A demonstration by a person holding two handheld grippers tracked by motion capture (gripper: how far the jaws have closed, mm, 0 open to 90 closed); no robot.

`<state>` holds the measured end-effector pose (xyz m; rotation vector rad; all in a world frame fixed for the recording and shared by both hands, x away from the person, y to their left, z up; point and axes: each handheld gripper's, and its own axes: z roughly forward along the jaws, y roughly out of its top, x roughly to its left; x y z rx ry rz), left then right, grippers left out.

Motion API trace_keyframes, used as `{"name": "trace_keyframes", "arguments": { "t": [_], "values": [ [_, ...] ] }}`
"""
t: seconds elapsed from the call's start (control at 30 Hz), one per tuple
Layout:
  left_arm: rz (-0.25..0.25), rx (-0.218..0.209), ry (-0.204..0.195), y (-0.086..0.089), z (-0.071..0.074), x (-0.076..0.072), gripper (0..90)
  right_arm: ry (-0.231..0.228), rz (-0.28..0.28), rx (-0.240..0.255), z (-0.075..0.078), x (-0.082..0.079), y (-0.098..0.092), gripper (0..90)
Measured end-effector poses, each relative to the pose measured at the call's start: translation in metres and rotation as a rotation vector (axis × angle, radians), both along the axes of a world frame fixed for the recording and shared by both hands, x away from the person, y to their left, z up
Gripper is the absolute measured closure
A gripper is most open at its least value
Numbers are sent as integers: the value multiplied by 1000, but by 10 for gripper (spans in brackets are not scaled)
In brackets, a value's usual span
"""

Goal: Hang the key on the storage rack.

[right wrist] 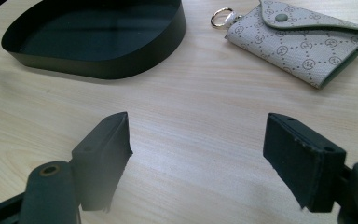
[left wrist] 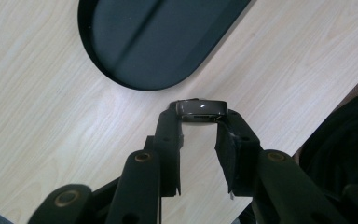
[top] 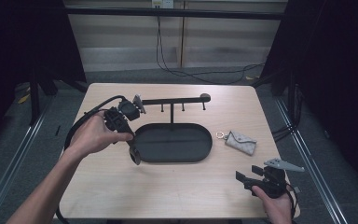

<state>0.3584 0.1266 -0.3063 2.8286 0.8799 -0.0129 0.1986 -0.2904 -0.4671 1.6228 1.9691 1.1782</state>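
Two grippers are at work over the pale wooden worktop [top: 168, 186]. The left gripper [left wrist: 200, 122] has its fingers [left wrist: 170, 135] clamped on a small dark watch-like gadget [left wrist: 201, 108] with a glossy face, which sits crosswise right at their tips, touching both pads. In the high view this gripper [top: 134, 156] points down at the worktop, its tips just beside the left end of the black oval tray [top: 205, 140]. From the left gripper view, the tray [left wrist: 121, 79] lies just beyond the gadget, apart from it, with bare wood between them.

The right gripper [right wrist: 198, 154] has its fingers [right wrist: 105, 144] standing apart with nothing between them. It rests low near the front right corner of the worktop, held in the person's right hand [top: 279, 207]. Ahead of its fingers and off to their right lies a grey patterned key pouch [right wrist: 298, 42] with a snap flap and a metal ring [right wrist: 221, 16], well clear of the pads. Ahead and to their left is the tray's rim [right wrist: 112, 67].

Behind the tray rises a black stand with a crossbar [top: 172, 100] carrying small pegs, well beyond both pairs of fingers.
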Motion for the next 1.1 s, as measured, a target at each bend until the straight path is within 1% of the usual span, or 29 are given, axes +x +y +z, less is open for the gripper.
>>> {"name": "trace_keyframes", "arguments": {
  "t": [0.2,0.3,0.37,0.47,0.53,0.63,0.73,0.8,0.93,0.97,1.1],
  "values": [
    [23,5,-2,-1,6,10,707,2,-2,4,0,0,0,230],
    [28,5,0,-2,9,14,707,2,0,6,0,0,0,230],
    [16,3,-3,-2,11,17,707,2,0,6,0,0,-1,230],
    [30,9,-7,-5,13,22,707,2,0,7,0,0,-1,230],
    [34,18,-2,-6,13,27,707,1,1,7,0,0,-1,230],
    [54,15,2,-9,12,34,707,2,1,9,0,0,0,230],
    [86,13,-1,-11,10,38,707,1,1,9,0,0,-1,230],
    [87,19,5,-11,8,40,708,2,4,10,0,-1,-1,230],
    [115,13,11,-11,7,45,708,1,6,12,0,0,-1,230],
    [132,5,14,-12,7,47,707,-1,7,10,0,-1,-1,230],
    [140,17,15,-13,8,54,707,-3,7,13,0,-1,-1,230]
  ]
}}
